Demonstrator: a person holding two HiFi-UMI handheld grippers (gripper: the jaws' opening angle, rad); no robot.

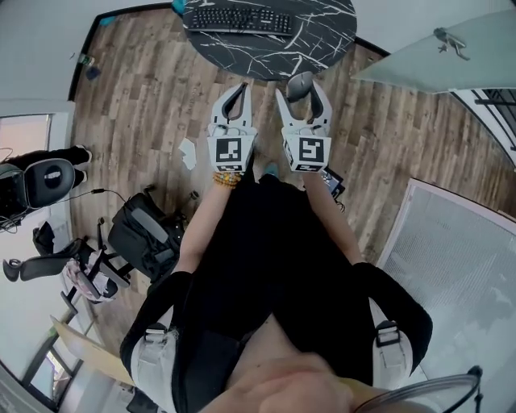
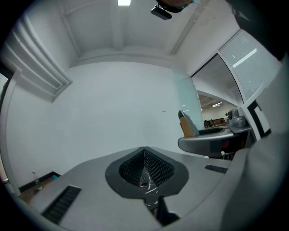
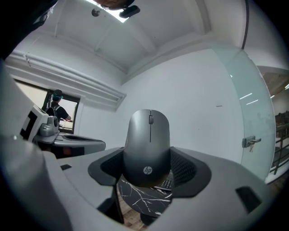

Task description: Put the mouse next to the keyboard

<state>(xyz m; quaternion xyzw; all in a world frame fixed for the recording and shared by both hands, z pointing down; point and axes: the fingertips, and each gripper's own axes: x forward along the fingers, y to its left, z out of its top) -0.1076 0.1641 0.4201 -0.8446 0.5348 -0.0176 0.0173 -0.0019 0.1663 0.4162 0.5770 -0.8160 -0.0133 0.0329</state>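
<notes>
I saw my right gripper point(image 1: 305, 87) clamped on the grey mouse point(image 3: 146, 149), its two dark ribbed pads point(image 3: 186, 168) pressing the mouse's sides. The mouse stood up between them with its scroll wheel facing the right gripper camera and its logo low on the body. From the head view, the mouse hung in the air at the near rim of the round black marble-patterned table point(image 1: 322, 36), not resting on it. The black keyboard point(image 1: 239, 20) lay on the far part of that table, well apart from the mouse. My left gripper point(image 1: 234, 93) hovered just beside the right one over the wooden floor point(image 1: 145, 97). Its jaws met at the tips with nothing between them, and only a sliver of the marbled tabletop showed through the gap below. Off to my left on the floor sat a black bag point(image 1: 141, 234) and a grey office chair point(image 1: 44, 181).
</notes>
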